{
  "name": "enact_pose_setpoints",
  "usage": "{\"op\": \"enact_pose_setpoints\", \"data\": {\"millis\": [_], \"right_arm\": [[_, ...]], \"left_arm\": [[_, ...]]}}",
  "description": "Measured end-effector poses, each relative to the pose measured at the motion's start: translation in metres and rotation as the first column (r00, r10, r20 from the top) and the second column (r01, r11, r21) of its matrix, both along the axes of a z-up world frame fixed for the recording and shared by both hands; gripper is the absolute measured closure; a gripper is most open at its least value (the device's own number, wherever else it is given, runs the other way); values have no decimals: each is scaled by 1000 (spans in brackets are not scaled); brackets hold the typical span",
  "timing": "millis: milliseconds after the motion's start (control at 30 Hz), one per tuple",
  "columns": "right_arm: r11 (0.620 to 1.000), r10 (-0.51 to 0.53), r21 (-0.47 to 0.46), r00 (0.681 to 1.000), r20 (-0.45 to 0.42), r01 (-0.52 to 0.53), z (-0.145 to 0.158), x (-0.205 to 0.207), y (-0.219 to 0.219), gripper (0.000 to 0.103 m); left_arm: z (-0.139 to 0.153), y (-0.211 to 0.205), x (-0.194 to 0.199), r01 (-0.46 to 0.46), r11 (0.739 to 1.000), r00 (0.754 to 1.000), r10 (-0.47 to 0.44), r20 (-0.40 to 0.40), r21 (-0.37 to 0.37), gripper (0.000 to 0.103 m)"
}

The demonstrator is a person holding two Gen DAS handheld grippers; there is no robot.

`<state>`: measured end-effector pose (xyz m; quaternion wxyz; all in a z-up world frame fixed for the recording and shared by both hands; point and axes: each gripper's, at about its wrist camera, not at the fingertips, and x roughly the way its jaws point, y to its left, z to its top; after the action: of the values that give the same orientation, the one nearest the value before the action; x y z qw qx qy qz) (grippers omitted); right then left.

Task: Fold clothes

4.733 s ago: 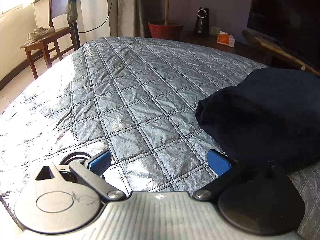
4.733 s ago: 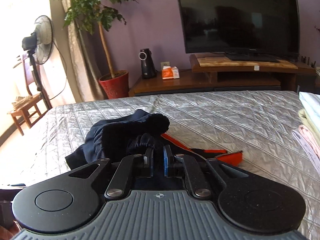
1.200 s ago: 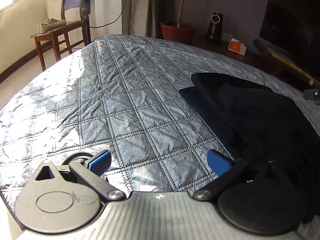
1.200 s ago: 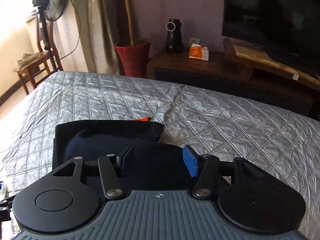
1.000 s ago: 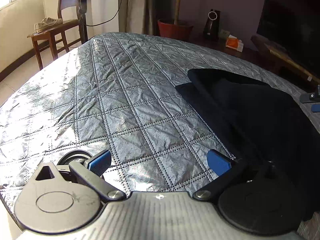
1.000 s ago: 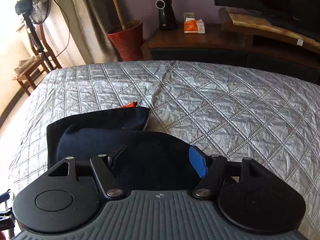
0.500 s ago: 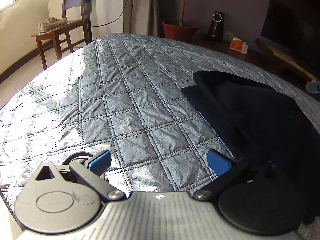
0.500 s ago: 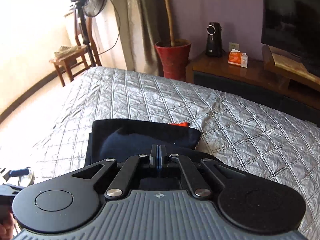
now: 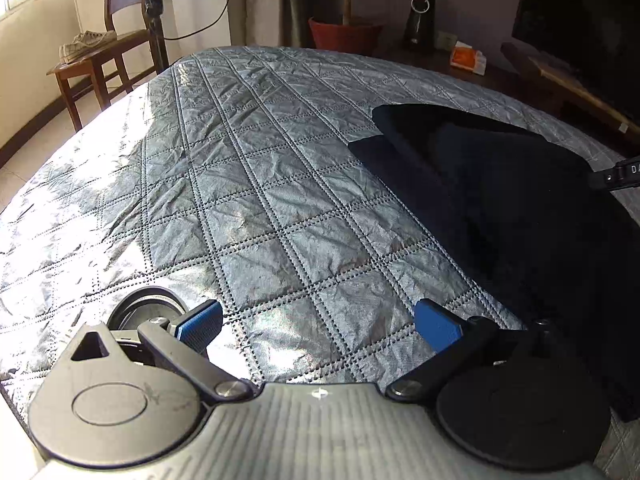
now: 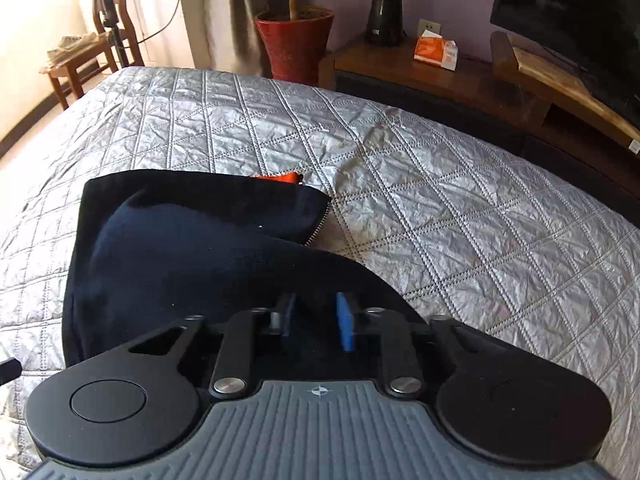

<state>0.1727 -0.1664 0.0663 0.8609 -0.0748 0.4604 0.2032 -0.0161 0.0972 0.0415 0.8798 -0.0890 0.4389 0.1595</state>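
The biggest change is in the dark garment. A few seconds back it was a bunched heap on the bed; now it lies flat near the bed's near edge as a layered slab, one straight hem across the far side. That looks like one fold laid down, with more tidying likely to come.

The right claw stood wide a second ago, then snapped shut. Now its blue pads show a narrow gap low over the near part of the cloth, and I see no fold nipped between them. The left claw has stayed wide open and empty over bare quilt, just beside the garment's left edge.

The bed wears a crinkled, silver-grey quilted cover stitched in diamonds, sunlit on the window side. Beyond it a television stands on a low wooden cabinet, with a red plant pot beside that. A wooden chair holds a pair of shoes. An orange tissue pack sits on the cabinet. A scrap of orange lining peeps out past the hem.
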Motion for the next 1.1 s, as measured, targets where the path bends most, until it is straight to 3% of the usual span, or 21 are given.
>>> {"op": "enact_pose_setpoints", "data": {"millis": [133,233,300,333,367,533,633,700,733,767,867,933,1000,1100], "right_arm": [[996,36,84,999,34,-39,15,-15,1,103],[990,27,136,995,93,-40,36,-21,0,102],[995,15,96,998,62,-21,34,-10,-1,70],[997,10,78,999,48,-14,33,-6,-1,29],[997,11,75,999,39,-14,29,-5,-2,19],[1000,17,15,998,57,-18,10,2,4,18],[1000,-10,24,1000,27,10,-4,12,4,19],[998,-13,65,1000,-10,14,-9,15,4,40],[996,-7,89,1000,-12,8,-7,12,4,76],[994,-1,113,1000,-14,2,-5,10,5,99],[987,6,161,1000,28,-11,9,-4,4,102],[985,5,172,995,103,-23,30,-26,3,102],[976,45,204,984,172,-80,48,-58,5,103],[956,179,203,969,171,-212,51,-114,26,103]], "left_arm": [[-13,9,2,-37,999,997,34,-71,-40,1],[-13,11,1,-46,998,997,43,-68,-39,1],[-13,10,0,-46,998,997,44,-70,-39,1],[-13,9,0,-45,998,997,43,-70,-35,1],[-12,8,0,-43,999,997,41,-68,-31,1],[-11,8,1,-40,999,997,38,-63,-26,1],[-11,8,2,-39,999,997,37,-61,-21,1],[-10,8,2,-39,999,998,38,-59,-22,1],[-10,8,2,-40,999,998,38,-59,-23,1],[-10,8,2,-40,999,998,39,-59,-22,1],[-9,9,2,-46,999,998,45,-54,-27,1],[-7,10,1,-55,998,998,54,-41,-20,1],[0,12,-2,-77,997,997,77,-5,0,2],[14,13,-9,-122,991,990,117,73,63,2]]}}
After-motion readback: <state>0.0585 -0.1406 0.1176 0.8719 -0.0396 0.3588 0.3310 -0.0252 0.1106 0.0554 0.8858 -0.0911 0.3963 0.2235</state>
